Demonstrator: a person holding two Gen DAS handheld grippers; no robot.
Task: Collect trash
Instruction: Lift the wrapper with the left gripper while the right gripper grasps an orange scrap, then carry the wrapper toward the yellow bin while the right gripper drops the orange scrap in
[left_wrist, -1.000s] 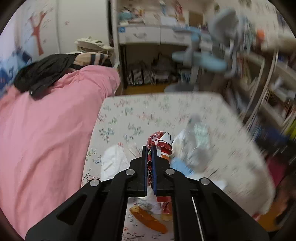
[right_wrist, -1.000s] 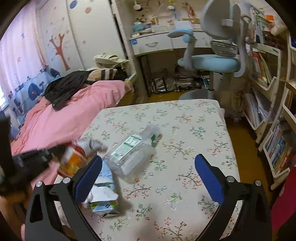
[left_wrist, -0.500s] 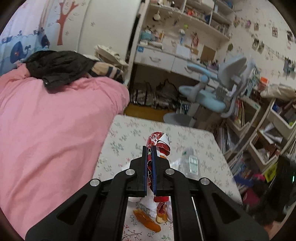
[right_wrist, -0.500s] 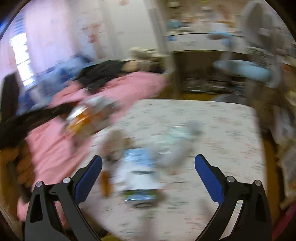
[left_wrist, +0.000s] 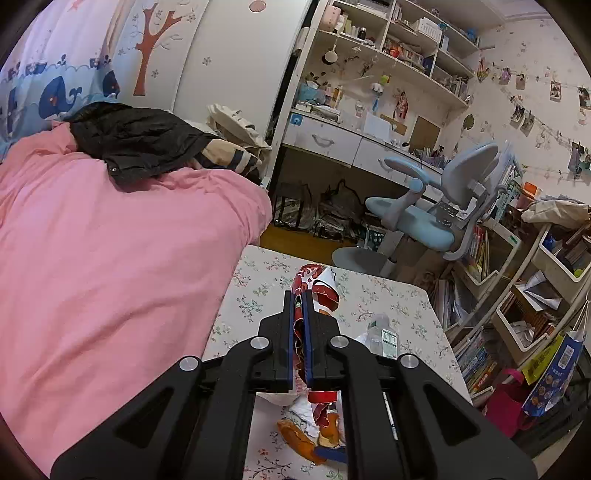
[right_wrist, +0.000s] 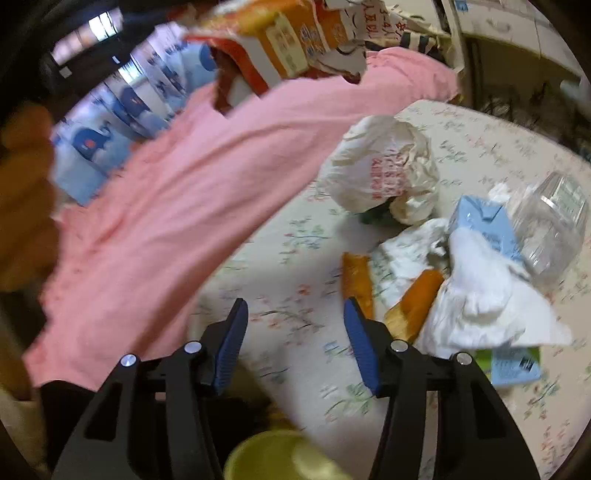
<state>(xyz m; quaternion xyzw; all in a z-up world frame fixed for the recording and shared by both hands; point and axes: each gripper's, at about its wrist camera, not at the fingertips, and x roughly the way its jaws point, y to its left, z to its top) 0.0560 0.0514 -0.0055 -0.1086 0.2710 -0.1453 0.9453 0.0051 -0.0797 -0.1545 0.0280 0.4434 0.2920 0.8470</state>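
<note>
The right gripper (right_wrist: 293, 345), jaws closing on nothing, points at the table (right_wrist: 295, 369); the orange peel (right_wrist: 356, 280) lies just right of it, long way pointing far.

Left wrist view: high over counter (left_wrist: 402, 299), facing desk and shelves; right wrist view: close, tilted down at counter litter; shared: counter, pink bedding (right_wrist: 207, 177), plastic bottle (left_wrist: 382, 338).
</note>
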